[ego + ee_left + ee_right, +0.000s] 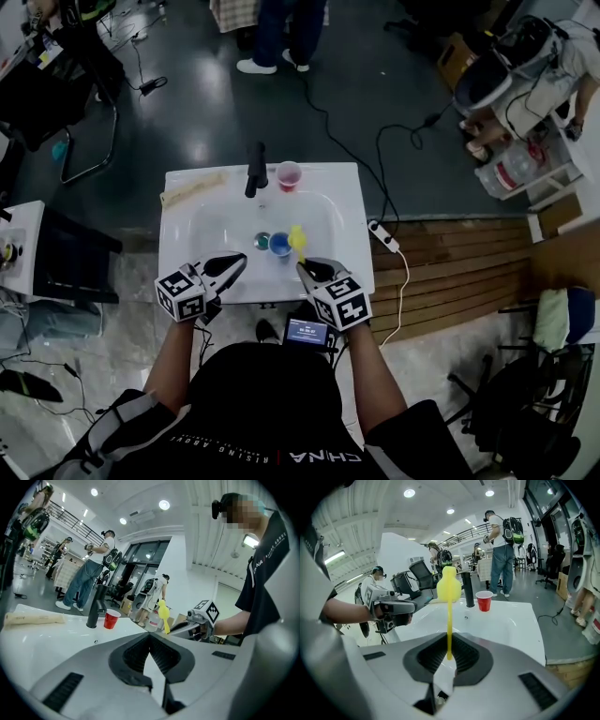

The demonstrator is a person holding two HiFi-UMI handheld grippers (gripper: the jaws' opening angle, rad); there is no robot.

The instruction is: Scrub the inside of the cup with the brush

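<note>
White sink (349,192) is holding a blue cup (279,246). Right gripper (449,657) is squeezing a yellow brush (449,588). Left gripper (151,641) is pinching together, empty.

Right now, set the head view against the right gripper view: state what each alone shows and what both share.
Head view only: the blue cup standing in the basin of the white sink, beside the drain. Right gripper view only: the ceiling lights, and the right gripper seen close, its jaws shut on the thin handle of the yellow brush. Both: that brush, the red cup, the black faucet, the sink and the left gripper.
</note>
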